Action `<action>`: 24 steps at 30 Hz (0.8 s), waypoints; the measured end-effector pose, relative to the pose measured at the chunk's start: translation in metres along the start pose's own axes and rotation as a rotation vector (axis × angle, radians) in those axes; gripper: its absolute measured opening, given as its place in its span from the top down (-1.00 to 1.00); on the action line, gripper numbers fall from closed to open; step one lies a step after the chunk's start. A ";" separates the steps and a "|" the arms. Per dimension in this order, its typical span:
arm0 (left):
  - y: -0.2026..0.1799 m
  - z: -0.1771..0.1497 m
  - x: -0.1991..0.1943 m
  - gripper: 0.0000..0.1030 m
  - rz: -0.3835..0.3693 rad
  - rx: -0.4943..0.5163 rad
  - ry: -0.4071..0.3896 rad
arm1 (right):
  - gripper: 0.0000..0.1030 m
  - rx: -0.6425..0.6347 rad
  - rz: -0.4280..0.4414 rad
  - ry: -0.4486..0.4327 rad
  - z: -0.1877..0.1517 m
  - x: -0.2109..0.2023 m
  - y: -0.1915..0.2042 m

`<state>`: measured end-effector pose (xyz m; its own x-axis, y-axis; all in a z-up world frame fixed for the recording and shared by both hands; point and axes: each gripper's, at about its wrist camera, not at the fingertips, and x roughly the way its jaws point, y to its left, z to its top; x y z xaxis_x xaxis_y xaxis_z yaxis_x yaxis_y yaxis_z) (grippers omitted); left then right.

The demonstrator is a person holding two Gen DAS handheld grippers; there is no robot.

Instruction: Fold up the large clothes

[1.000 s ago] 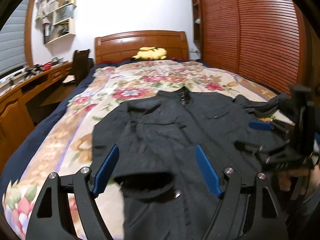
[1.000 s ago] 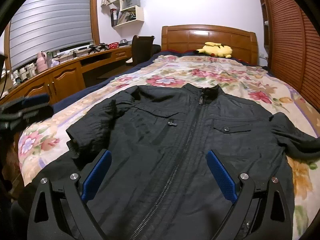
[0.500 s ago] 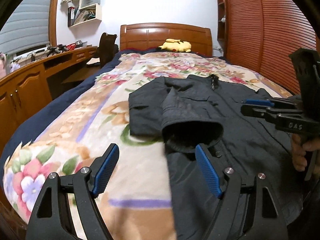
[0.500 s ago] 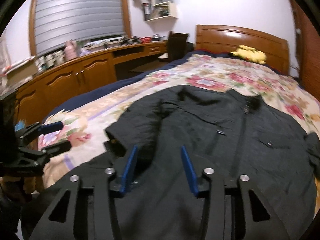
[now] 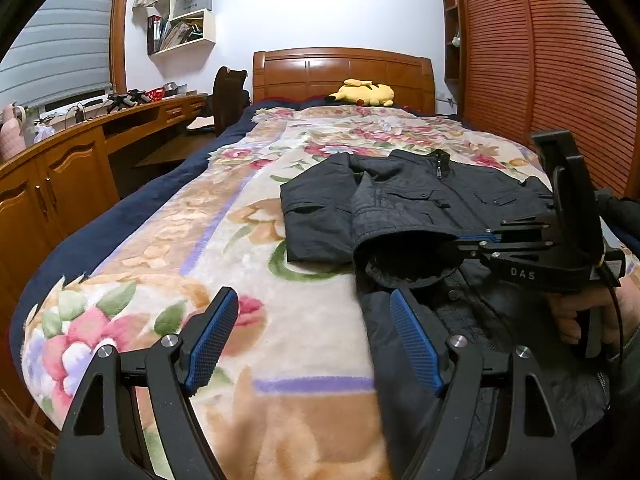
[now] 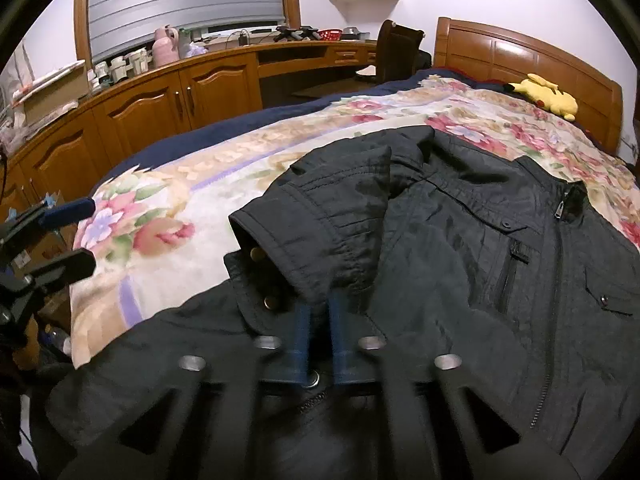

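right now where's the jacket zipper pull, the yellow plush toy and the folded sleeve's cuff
zipper pull (image 6: 561,209), right wrist view, on the metal tab at the collar
yellow plush toy (image 5: 366,93), left wrist view, on its body by the headboard
sleeve cuff (image 5: 404,240), left wrist view, on the cuff's upper rim

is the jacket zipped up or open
Zipped: on the jacket, the zipper runs closed from collar downward, both front panels meeting. The hem end is hidden.
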<state>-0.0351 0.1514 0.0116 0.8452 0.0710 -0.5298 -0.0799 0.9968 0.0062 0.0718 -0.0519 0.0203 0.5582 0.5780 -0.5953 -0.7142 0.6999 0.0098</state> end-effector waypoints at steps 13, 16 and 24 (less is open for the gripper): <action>-0.030 0.015 -0.003 -0.54 -0.037 0.023 -0.041 | 0.95 0.113 -0.083 -0.161 -0.010 -0.060 -0.040; -0.044 0.022 0.001 -0.54 -0.050 0.045 -0.050 | 0.95 0.122 -0.119 -0.172 -0.022 -0.075 -0.050; -0.087 0.032 0.017 -0.54 -0.129 0.076 -0.053 | 0.95 0.180 -0.227 -0.176 -0.052 -0.113 -0.071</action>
<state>0.0029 0.0670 0.0295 0.8726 -0.0583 -0.4849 0.0702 0.9975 0.0064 0.0376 -0.1883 0.0452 0.7704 0.4512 -0.4504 -0.4856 0.8731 0.0439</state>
